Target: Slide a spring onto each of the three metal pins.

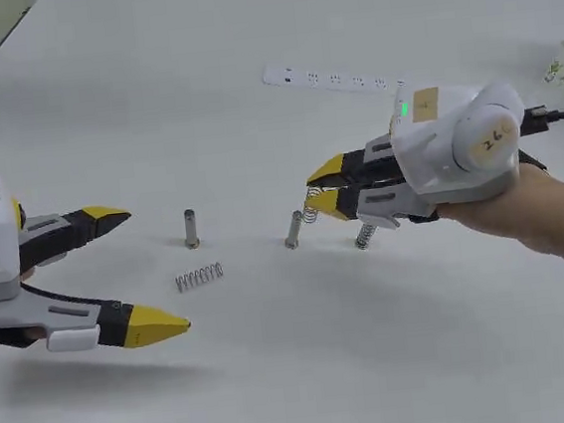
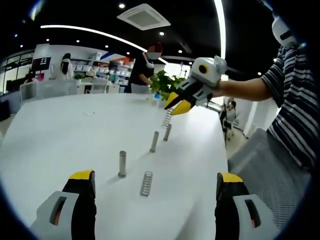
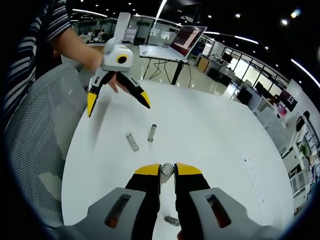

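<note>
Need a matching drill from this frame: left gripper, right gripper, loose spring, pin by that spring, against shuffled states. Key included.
Things
1. left gripper
2. right gripper
3. loose spring
4. pin by the loose spring

States
A. stands upright, bare
B. shut on a second spring
C. lies flat on the table
D. open, nothing held

Pairs: 1-D, 2-B, 3-C, 4-A
</note>
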{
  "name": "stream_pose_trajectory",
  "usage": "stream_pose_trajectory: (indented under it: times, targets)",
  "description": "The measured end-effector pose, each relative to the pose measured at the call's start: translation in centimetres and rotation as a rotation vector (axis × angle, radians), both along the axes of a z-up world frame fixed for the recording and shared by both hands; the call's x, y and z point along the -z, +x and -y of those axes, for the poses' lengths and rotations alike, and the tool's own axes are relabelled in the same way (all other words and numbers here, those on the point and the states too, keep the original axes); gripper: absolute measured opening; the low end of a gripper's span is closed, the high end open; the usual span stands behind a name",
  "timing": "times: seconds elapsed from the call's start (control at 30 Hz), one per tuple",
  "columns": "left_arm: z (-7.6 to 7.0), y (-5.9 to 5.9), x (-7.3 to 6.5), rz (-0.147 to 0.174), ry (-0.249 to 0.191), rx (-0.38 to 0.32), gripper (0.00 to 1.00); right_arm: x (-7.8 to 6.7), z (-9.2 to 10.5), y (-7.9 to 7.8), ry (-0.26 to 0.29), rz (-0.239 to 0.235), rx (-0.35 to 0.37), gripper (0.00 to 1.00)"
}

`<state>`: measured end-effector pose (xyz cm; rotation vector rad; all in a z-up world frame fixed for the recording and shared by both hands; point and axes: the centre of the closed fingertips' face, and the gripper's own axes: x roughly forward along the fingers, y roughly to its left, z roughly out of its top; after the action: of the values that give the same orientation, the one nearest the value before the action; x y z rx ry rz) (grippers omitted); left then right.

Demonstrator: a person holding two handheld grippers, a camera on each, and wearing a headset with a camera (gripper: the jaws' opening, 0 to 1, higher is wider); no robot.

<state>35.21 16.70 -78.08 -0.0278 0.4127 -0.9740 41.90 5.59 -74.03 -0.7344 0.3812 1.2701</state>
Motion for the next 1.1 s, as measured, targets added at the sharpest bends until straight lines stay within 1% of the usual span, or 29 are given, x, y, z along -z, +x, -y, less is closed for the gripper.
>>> stream_pose_trajectory:
  times: [0.1,0.2,0.27,0.43,0.63,0.8,1.1]
  targets:
    - [0.0,0.0,-0.1,0.0,-0.005,-0.003,0.98,-0.2,-0.3,0.5,0.005,-0.003,0.006,0.07]
    - [-0.1,-0.1,-0.1,-0.001,-0.002,-0.006,0.98,0.1,-0.5,0.8,0.004,-0.024,0.015,0.07]
    - [-0.2,-0.1,-0.1,0.0,-0.001,-0.008,0.98,0.4,-0.5,0.8,-0.002,-0.035,0.014,0.07]
    - [-0.5,-0.1,0.0,-0.003,-0.001,-0.013,0.98,0.7,-0.7,0.8,-0.011,-0.041,0.009,0.07]
    - [-0.7,0.0,0.0,0.002,-0.004,-0.022,0.97,1.4,-0.7,0.7,-0.028,-0.04,0.004,0.07]
    - [-0.7,0.0,0.1,-0.001,-0.004,-0.022,0.97,1.7,-0.8,0.7,-0.027,-0.05,0.008,0.07]
    - [-1.0,-0.2,0.4,-0.01,-0.005,-0.026,0.96,2.7,-0.9,0.7,-0.044,-0.055,0.01,0.07]
